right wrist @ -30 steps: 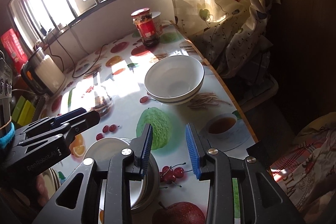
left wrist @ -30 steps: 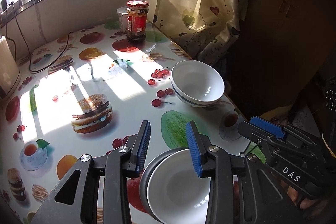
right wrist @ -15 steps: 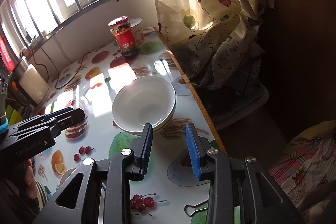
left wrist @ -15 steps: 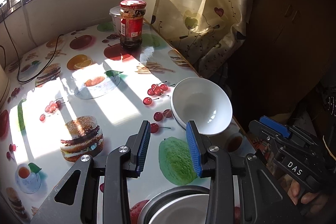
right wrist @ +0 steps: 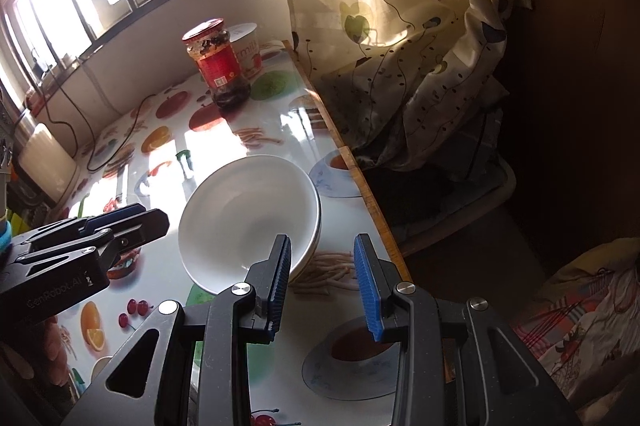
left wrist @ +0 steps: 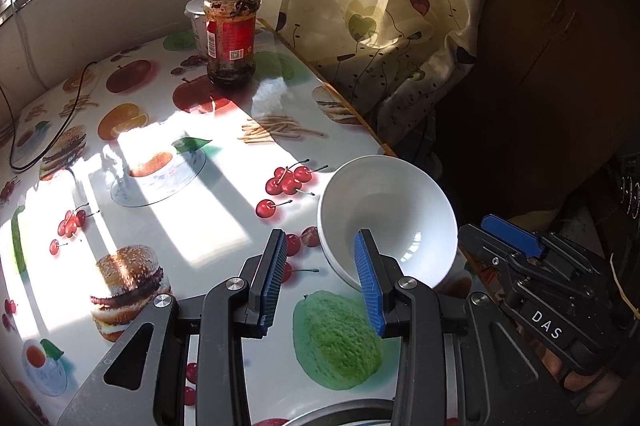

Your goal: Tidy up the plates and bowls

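Note:
Two nested white bowls (left wrist: 388,222) sit near the right edge of the fruit-print table (left wrist: 180,210). My left gripper (left wrist: 320,278) is open just above the bowls' left rim, and its right finger overlaps the bowl's inside in the picture. My right gripper (right wrist: 322,278) is open at the right rim of the bowls (right wrist: 248,222), with its left finger over that rim. Neither pad presses on anything. Each gripper shows in the other's view: the right gripper (left wrist: 520,250) and the left gripper (right wrist: 100,226). A grey plate rim (left wrist: 340,414) peeks in at the bottom edge.
A red-labelled jar (left wrist: 232,30) and a white tub (left wrist: 194,22) stand at the table's far end. A black cable (left wrist: 48,130) crosses the left side, near a white appliance (right wrist: 48,162). The table's wooden edge (right wrist: 360,178) runs close to the bowls, with a curtain (left wrist: 380,6) beyond.
Both grippers moved forward across the table to the white bowls. The plate stack that was under the left fingers has slid to the bottom edge. Both gaps look unchanged.

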